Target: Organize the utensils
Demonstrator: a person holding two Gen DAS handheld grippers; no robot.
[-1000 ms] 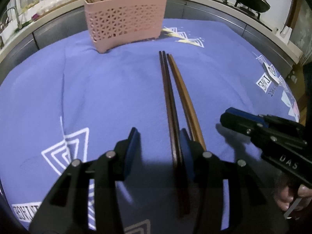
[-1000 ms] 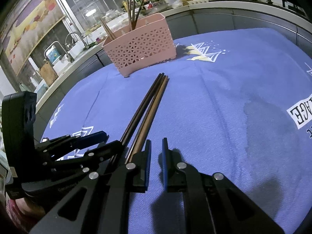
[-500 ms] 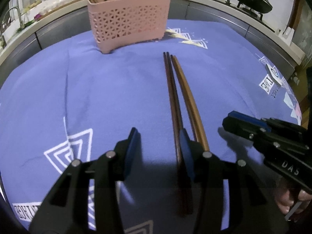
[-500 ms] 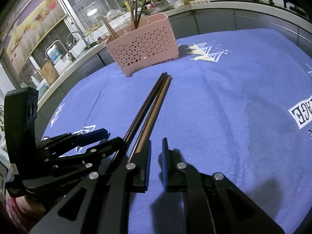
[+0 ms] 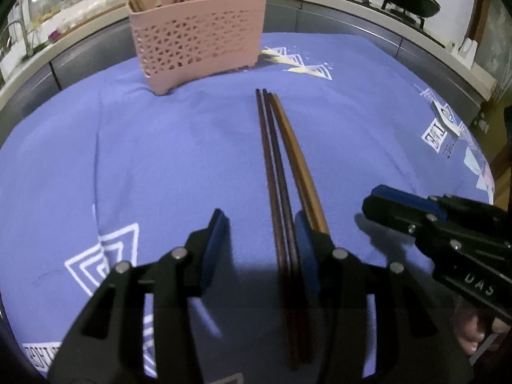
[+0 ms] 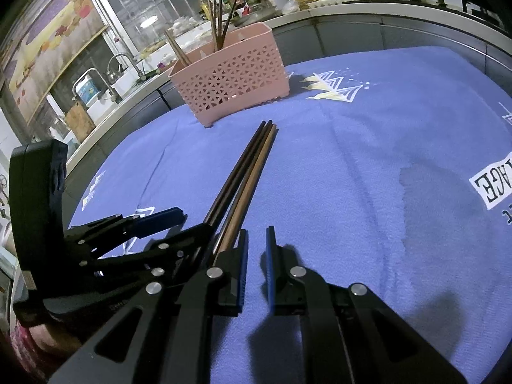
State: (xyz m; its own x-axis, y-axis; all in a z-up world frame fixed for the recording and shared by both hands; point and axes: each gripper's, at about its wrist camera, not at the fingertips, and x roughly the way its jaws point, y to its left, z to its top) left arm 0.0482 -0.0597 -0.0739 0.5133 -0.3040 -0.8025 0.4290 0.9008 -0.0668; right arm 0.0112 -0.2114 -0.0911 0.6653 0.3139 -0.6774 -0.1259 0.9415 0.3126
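1. Left wrist view: left gripper (image 5: 260, 240) is hovering low over the blue cloth (image 5: 160, 160) with its fingers spread wide. Two dark chopsticks (image 5: 275, 172) are lying between the fingers, right against the inner face of the right-hand blue pad, while a lighter brown chopstick (image 5: 297, 160) is running just outside that finger. All three are pointing toward the pink basket (image 5: 198, 35), which is standing at the far edge of the cloth and holding more chopsticks upright. The right gripper (image 5: 416, 211) is showing at the right edge, well beside the bundle.

2. Right wrist view: right gripper (image 6: 257, 252) is resting above the cloth (image 6: 368, 176) with its pads drawn near together, a narrow gap showing and nothing between them. The chopstick bundle (image 6: 246, 166) is lying just left of its left finger, and the left gripper (image 6: 179, 224) is straddling the dark pair there. The pink basket (image 6: 233, 80) is sitting beyond the tips.
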